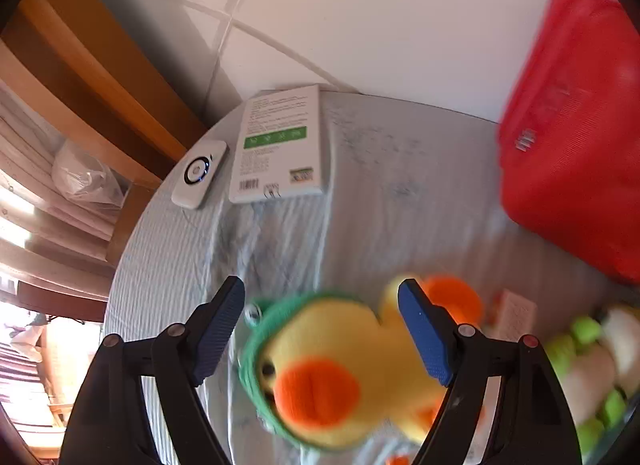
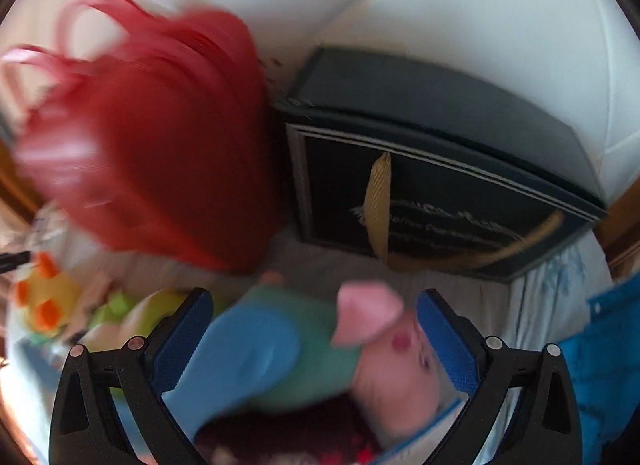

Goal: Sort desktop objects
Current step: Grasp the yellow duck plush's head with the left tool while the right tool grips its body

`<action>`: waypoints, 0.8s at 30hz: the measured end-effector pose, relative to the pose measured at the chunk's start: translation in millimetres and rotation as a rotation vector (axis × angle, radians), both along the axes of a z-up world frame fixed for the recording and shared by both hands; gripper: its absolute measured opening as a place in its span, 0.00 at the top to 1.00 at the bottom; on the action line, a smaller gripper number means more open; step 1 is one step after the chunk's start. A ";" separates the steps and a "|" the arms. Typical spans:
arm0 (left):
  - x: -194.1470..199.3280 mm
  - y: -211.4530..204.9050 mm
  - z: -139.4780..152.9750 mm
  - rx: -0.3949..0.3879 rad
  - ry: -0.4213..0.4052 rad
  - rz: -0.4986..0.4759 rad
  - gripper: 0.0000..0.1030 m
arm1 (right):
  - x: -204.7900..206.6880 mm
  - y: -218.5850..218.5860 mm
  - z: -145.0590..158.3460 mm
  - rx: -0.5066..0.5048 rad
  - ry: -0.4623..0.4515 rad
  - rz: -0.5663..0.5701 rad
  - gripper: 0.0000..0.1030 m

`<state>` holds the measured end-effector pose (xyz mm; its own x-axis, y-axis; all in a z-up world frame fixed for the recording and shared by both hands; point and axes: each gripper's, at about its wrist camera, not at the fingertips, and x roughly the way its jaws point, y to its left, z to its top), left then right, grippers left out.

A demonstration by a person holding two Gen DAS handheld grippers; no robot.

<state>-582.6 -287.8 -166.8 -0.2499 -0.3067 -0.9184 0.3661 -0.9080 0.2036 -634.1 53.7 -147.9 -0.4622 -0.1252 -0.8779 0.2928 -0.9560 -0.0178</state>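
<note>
In the left wrist view my left gripper (image 1: 322, 323) is open, its blue pads on either side of a yellow plush duck (image 1: 340, 365) with an orange beak and green hood lying on the pale cloth. The pads do not press it. In the right wrist view my right gripper (image 2: 314, 331) is open around a plush doll (image 2: 288, 349) with a pink face, pink ear and blue and green clothes. The duck also shows far left in that view (image 2: 44, 297). Both views are blurred.
A red bag (image 1: 576, 133) stands at the right of the table; it also shows in the right wrist view (image 2: 148, 145). A white booklet (image 1: 280, 145) and white remote (image 1: 199, 173) lie at the far edge. A dark box (image 2: 440, 177) stands behind the doll. A green-and-white plush (image 1: 588, 365) lies right of the duck.
</note>
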 end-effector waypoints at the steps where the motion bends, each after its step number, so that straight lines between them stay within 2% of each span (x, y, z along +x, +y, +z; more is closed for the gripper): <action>1: -6.2 -6.5 -8.2 -0.002 -0.010 0.013 0.23 | -11.1 -3.9 -16.0 0.022 -0.008 0.001 0.00; 4: -19.4 -19.8 -35.0 0.019 -0.085 0.051 0.23 | -27.0 -11.4 -50.6 0.047 -0.052 0.006 0.00; 6: -21.7 -24.3 -49.8 0.076 -0.135 0.065 0.23 | -34.5 -17.5 -82.4 0.056 -0.153 0.022 0.00; 7: -18.6 -27.7 -56.6 0.129 -0.155 0.090 0.23 | -36.3 -19.1 -101.7 0.040 -0.242 0.025 0.00; 8: -11.8 -29.8 -58.6 0.179 -0.153 0.116 0.23 | -32.2 -22.8 -108.0 0.064 -0.238 0.034 0.00; 9: -7.2 -27.9 -56.9 0.190 -0.150 0.113 0.23 | -26.7 -23.8 -104.3 0.079 -0.209 0.032 0.00; 10: -0.8 -21.7 -54.0 0.179 -0.150 0.078 0.23 | -20.5 -23.4 -101.1 0.084 -0.218 0.034 0.00; 12: 18.5 4.0 -46.8 0.112 -0.148 -0.047 0.23 | -1.2 -23.6 -104.1 0.119 -0.263 0.111 0.00; 13: 27.6 13.5 -42.9 0.087 -0.142 -0.078 0.23 | 14.1 -20.8 -106.7 0.141 -0.274 0.149 0.00; 15: 48.1 29.2 -40.7 0.076 -0.163 -0.098 0.23 | 39.4 -12.9 -107.7 0.159 -0.286 0.181 0.00; 17: 70.0 40.6 -35.1 0.039 -0.151 -0.106 0.23 | 70.7 -4.4 -109.1 0.179 -0.304 0.222 0.00; 21: 120.6 55.2 -24.4 0.043 -0.131 -0.136 0.23 | 146.3 7.2 -110.8 0.202 -0.331 0.341 0.00; 24: 154.1 66.6 -20.1 -0.006 -0.123 -0.168 0.23 | 196.1 14.1 -111.0 0.216 -0.344 0.394 0.00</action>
<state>-428.5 -221.2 -186.9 -0.1843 -0.2752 -0.9436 0.1813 -0.9530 0.2426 -438.1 67.8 -258.9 -0.0993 -0.0311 -0.9946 0.6505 -0.7584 -0.0412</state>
